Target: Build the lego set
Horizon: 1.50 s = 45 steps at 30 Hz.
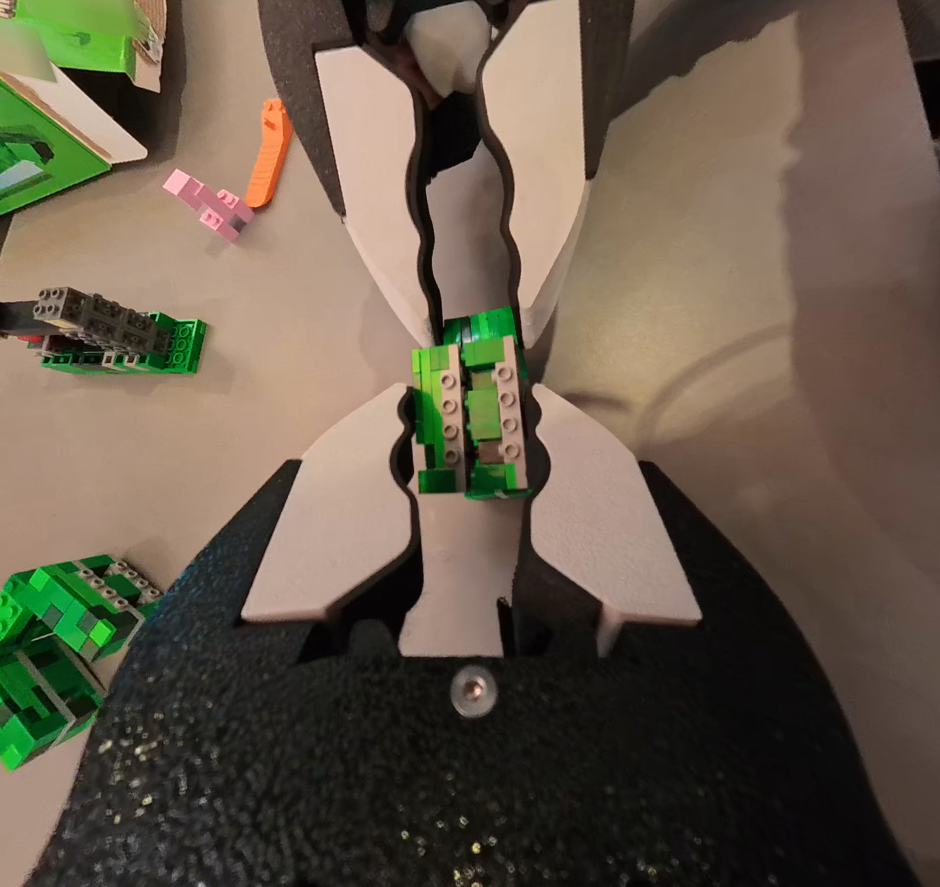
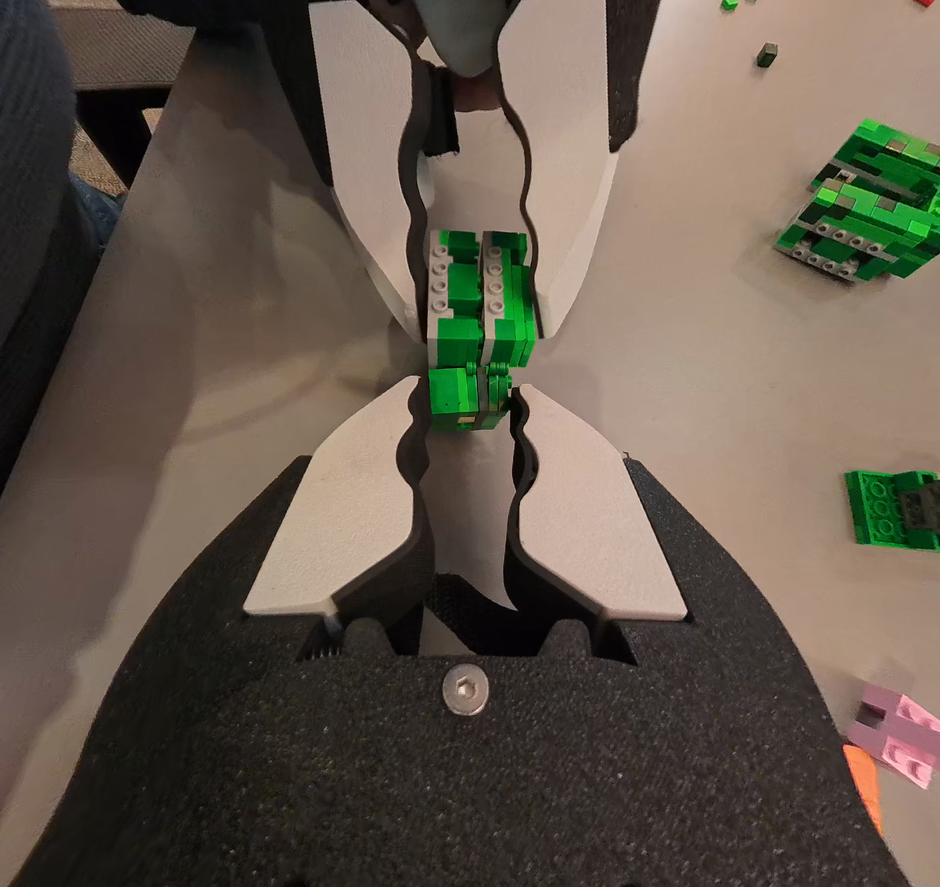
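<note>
1. Green-and-grey lego brick assembly point(image 1: 470, 420), seen in the left wrist view, sits clamped between the white fingers of the left gripper point(image 1: 470, 405), above the pale tabletop point(image 1: 305, 303). The right gripper point(image 1: 475, 333) faces it from the far side, pinching the assembly's far end.
2. Left of them lie an orange brick separator point(image 1: 267, 155), a pink lego figure point(image 1: 211, 204), a grey-topped green build point(image 1: 117, 333) and a larger green block build point(image 1: 56, 644).
3. In the right wrist view, the right gripper point(image 2: 468, 400) grips the assembly's point(image 2: 478, 293) near, small green end; the left gripper point(image 2: 478, 323) clamps the studded part.
</note>
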Motion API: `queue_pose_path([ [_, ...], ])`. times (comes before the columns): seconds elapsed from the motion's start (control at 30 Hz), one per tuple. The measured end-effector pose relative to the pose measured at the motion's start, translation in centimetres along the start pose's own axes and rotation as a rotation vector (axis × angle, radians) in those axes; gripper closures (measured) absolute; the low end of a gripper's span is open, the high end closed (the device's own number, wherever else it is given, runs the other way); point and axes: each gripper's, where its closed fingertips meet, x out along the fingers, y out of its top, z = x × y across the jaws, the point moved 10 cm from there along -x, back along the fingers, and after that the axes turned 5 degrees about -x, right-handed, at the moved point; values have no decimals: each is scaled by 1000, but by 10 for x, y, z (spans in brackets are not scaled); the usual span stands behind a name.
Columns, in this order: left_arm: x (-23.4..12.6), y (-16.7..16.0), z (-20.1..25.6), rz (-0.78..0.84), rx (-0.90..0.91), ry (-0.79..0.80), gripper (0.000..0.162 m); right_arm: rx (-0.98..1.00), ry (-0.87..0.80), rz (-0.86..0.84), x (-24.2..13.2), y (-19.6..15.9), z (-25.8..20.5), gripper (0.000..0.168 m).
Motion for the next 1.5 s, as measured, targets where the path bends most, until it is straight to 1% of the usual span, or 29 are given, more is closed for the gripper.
queue_pose_path([
  [0.1, -4, -6, -1, 6, -6, 37, 112, -4, -9, 15, -1, -2, -1, 139],
  [0.17, -8, -12, -2, 44, -32, 35, 110, -2, -12, 30, -1, -4, -2, 138],
  [0.27, -11, -19, -3, 93, -52, 26, 111, 1, -14, 56, -1, -7, -2, 139],
  [0.47, -9, -23, -2, 139, -53, -15, 120, -7, -23, 83, 0, -10, -3, 139],
  [0.7, -6, -31, -2, 143, -48, -13, 108, -1, -14, 97, -1, -12, -2, 138],
  [0.8, -8, -31, -1, 189, -34, -13, 116, 5, -9, 103, 0, -13, -2, 138],
  [0.9, -9, -31, 0, 196, 2, 0, 119, 12, -5, 108, -1, -13, -2, 138],
  [0.97, -8, -32, 1, 194, 21, 10, 117, 12, -4, 110, -1, -13, -2, 138],
  [1.03, -7, -33, 0, 175, 28, 33, 109, 12, -3, 109, -1, -13, -2, 138],
  [1.07, -7, -34, 0, 173, 36, 41, 108, 12, -2, 109, -1, -13, -2, 138],
  [1.17, -6, -33, 1, 193, 58, 50, 110, 13, -1, 109, -1, -14, -2, 138],
  [1.3, -7, -32, 3, 218, 82, 54, 119, 19, 2, 108, -1, -14, -1, 138],
  [1.5, -8, -32, 2, 246, 62, 42, 122, 20, 3, 107, -1, -14, -1, 138],
])
